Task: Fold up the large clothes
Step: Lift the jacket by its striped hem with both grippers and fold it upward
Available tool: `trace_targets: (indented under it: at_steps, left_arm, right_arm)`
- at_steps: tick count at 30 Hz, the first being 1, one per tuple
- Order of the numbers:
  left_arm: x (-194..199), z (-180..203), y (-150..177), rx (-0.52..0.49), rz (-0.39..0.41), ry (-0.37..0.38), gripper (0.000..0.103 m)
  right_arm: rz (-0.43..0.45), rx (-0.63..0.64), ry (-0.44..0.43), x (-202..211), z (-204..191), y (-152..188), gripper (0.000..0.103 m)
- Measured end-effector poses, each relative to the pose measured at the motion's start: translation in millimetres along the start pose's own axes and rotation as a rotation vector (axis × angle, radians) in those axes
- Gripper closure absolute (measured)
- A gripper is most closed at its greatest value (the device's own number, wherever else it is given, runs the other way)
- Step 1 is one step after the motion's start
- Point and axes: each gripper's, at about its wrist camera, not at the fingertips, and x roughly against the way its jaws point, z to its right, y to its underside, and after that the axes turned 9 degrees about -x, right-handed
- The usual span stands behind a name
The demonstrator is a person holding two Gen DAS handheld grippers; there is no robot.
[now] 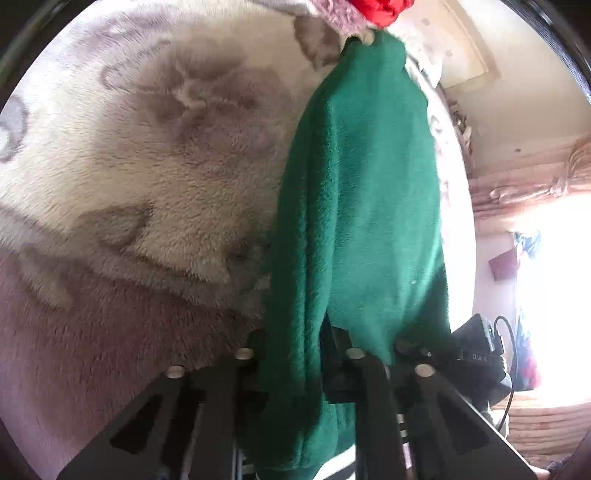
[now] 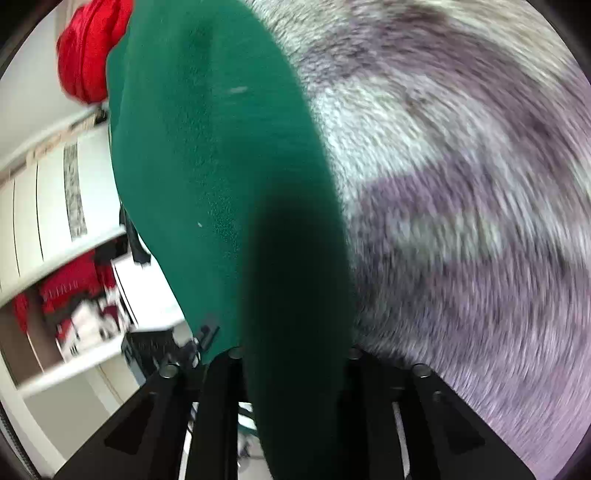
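A dark green fleece garment [image 1: 369,184] hangs stretched over a fluffy blanket and runs down between the fingers of my left gripper [image 1: 295,350], which is shut on it. The cloth covers the fingertips. In the right wrist view the same green garment [image 2: 207,147] passes between the fingers of my right gripper [image 2: 295,354], which is also shut on a fold of it. That view is blurred by motion. The far end of the garment reaches up to a red cloth at the top of both views.
A plush cream and mauve blanket [image 1: 166,147] [image 2: 461,184] lies beneath. A red cloth [image 1: 380,9] [image 2: 88,51] sits at its far edge. A black device with a cable [image 1: 476,354] is at the right. White shelving [image 2: 55,192] stands at the left, a bright window [image 1: 554,295] at the right.
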Motion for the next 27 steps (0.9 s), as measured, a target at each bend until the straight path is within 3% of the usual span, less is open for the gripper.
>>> trace_targets:
  at_steps: [4, 8, 10, 11, 15, 16, 19, 21, 24, 27]
  left_arm:
    - [32.5, 13.0, 15.3, 0.013, 0.014, 0.011, 0.093]
    - [45.8, 21.2, 49.1, -0.001, -0.089, -0.009, 0.093]
    - [34.1, 11.4, 66.6, 0.023, -0.176, -0.029, 0.091]
    - [29.1, 3.5, 74.6, 0.053, -0.217, -0.036, 0.086]
    - [35.2, -15.7, 76.1, 0.14, -0.29, -0.072, 0.084]
    - [41.9, -13.2, 69.3, 0.127, -0.288, -0.088, 0.084]
    - [50.8, 8.3, 38.0, 0.014, -0.27, -0.171, 0.079]
    - [43.5, 30.6, -3.0, -0.071, -0.232, -0.211, 0.061]
    - [20.1, 63.6, -63.9, -0.181, -0.132, -0.218, 0.061]
    - [-21.4, 88.3, -137.9, -0.249, -0.01, -0.241, 0.061]
  right_arm:
    - [-0.011, 0.05, 0.004, 16.6, -24.3, 43.2, 0.091]
    - [-0.058, 0.03, 0.037, 34.6, -18.2, 94.6, 0.091]
    - [-0.087, 0.022, 0.099, 35.8, -4.1, 114.6, 0.091]
    - [-0.122, 0.025, 0.149, 35.3, 7.7, 123.3, 0.09]
    - [-0.143, -0.039, 0.328, 34.2, 41.8, 118.0, 0.069]
    - [-0.141, -0.035, 0.361, 36.3, 40.7, 113.8, 0.06]
    - [-0.084, 0.014, 0.409, 47.4, 23.1, 107.8, 0.048]
    - [-0.014, 0.063, 0.45, 61.5, 3.1, 104.5, 0.041]
    - [0.091, 0.101, 0.474, 80.6, -16.6, 98.5, 0.041]
    - [0.16, 0.06, 0.456, 86.4, -28.7, 89.2, 0.041]
